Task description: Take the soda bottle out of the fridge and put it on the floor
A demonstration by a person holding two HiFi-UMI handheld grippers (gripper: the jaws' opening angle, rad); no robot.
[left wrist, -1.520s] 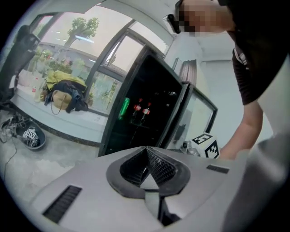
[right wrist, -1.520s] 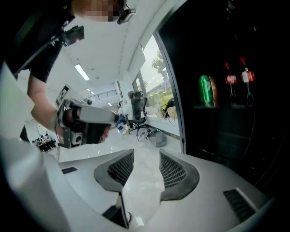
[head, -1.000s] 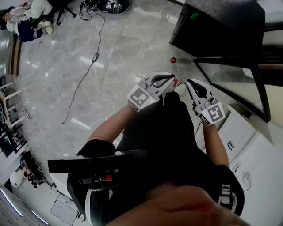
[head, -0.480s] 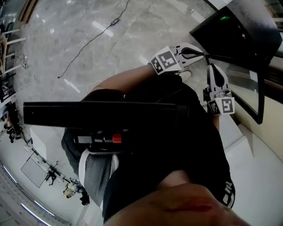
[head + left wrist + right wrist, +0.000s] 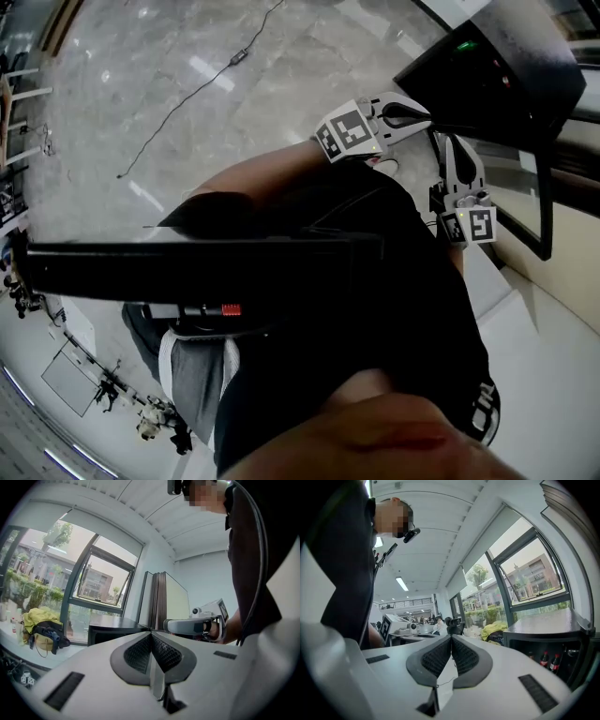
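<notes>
Two soda bottles [image 5: 543, 659] standing inside fridge [image 5: 543, 623].

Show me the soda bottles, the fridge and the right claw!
soda bottles [image 5: 543, 661]: right gripper view, left bottle's body.
fridge [image 5: 546, 620]: right gripper view, its dark top.
right claw [image 5: 452, 635]: right gripper view, where its shut tips meet.

Glossy grey marble floor [image 5: 112, 84] with a black cable [image 5: 174, 117] — tall windows [image 5: 98, 581], white ceiling [image 5: 440, 536], strip lights [image 5: 401, 583]

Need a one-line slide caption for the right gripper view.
Right claw shut and empty, pointing past a black fridge at right with soda bottles visible inside.
</notes>
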